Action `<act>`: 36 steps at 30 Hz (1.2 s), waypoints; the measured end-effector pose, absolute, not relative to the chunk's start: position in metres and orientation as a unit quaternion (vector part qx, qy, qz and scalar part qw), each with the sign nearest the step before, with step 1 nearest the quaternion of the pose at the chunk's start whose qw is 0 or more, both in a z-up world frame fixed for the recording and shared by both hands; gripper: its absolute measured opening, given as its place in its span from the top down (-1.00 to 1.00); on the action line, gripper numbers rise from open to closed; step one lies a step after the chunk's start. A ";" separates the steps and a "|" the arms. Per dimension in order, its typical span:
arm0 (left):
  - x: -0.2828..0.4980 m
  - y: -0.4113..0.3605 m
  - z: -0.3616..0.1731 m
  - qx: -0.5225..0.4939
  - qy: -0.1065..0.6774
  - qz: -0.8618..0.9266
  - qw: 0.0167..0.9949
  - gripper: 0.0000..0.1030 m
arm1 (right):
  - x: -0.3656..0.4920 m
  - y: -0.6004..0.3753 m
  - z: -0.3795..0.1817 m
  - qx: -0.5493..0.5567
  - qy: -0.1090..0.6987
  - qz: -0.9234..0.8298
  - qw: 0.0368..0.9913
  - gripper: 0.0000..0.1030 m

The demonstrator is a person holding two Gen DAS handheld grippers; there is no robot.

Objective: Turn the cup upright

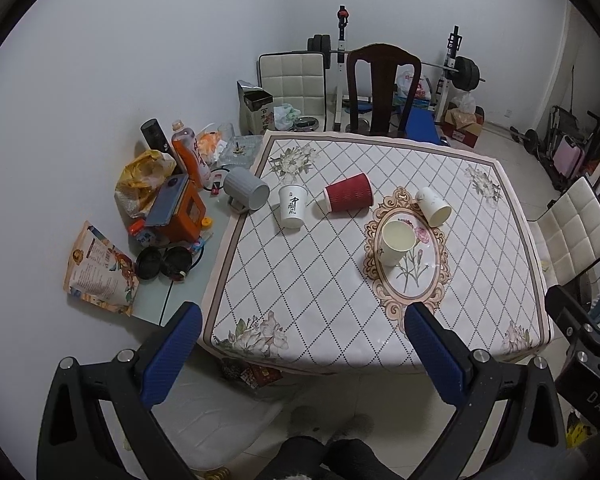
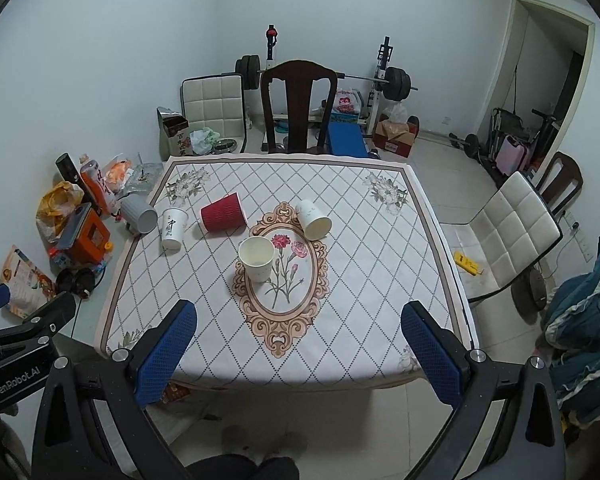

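Several cups are on the table (image 1: 308, 280) (image 2: 364, 280). A red ribbed cup (image 1: 349, 192) (image 2: 224, 213) lies on its side. A white cup (image 1: 434, 206) (image 2: 314, 219) lies on its side to the right of it. A grey mug (image 1: 247, 189) (image 2: 139, 213) lies on its side at the table's left edge. A cream cup (image 1: 397, 242) (image 2: 255, 259) stands upright in the middle. A white printed cup (image 1: 293, 206) (image 2: 173, 228) stands upright. My left gripper (image 1: 300, 354) and right gripper (image 2: 299, 350) are open and empty, held back over the table's near edge.
Clutter lies on a side surface at the left: an orange box (image 1: 184, 216), bags and a bottle (image 1: 188, 156). A dark wooden chair (image 2: 298, 108) stands behind the table. A white padded chair (image 2: 512, 236) stands at the right. Weight equipment is at the back wall.
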State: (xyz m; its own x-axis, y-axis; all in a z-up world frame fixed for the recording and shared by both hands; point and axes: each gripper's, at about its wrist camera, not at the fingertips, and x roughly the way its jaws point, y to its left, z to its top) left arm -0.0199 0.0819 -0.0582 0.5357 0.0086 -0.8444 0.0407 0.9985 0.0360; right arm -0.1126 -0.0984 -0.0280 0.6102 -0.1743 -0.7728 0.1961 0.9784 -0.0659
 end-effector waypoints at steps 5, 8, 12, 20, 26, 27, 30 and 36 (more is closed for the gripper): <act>-0.017 0.081 -0.057 0.022 0.484 -0.013 0.875 -1.00 | -0.111 -0.100 -0.027 0.014 0.431 -0.104 0.896 -1.00; -0.017 0.080 -0.056 0.022 0.484 -0.015 0.875 -1.00 | -0.109 -0.103 -0.026 0.015 0.432 -0.102 0.896 -1.00; -0.016 0.079 -0.056 0.022 0.483 -0.014 0.875 -1.00 | -0.107 -0.104 -0.025 0.016 0.433 -0.101 0.896 -1.00; -0.018 0.077 -0.058 0.028 0.485 -0.008 0.874 -1.00 | -0.104 -0.106 -0.025 0.015 0.438 -0.098 0.894 -1.00; -0.019 0.075 -0.058 0.026 0.483 -0.012 0.875 -1.00 | -0.105 -0.108 -0.025 0.017 0.440 -0.099 0.893 -1.00; -0.019 0.075 -0.057 0.026 0.483 -0.013 0.875 -1.00 | -0.105 -0.107 -0.025 0.017 0.440 -0.099 0.892 -1.00; -0.018 0.075 -0.056 0.025 0.482 -0.015 0.875 -1.00 | -0.106 -0.107 -0.025 0.016 0.439 -0.100 0.893 -1.00; -0.018 0.074 -0.055 0.024 0.483 -0.017 0.875 -1.00 | -0.106 -0.108 -0.027 0.019 0.439 -0.102 0.892 -1.00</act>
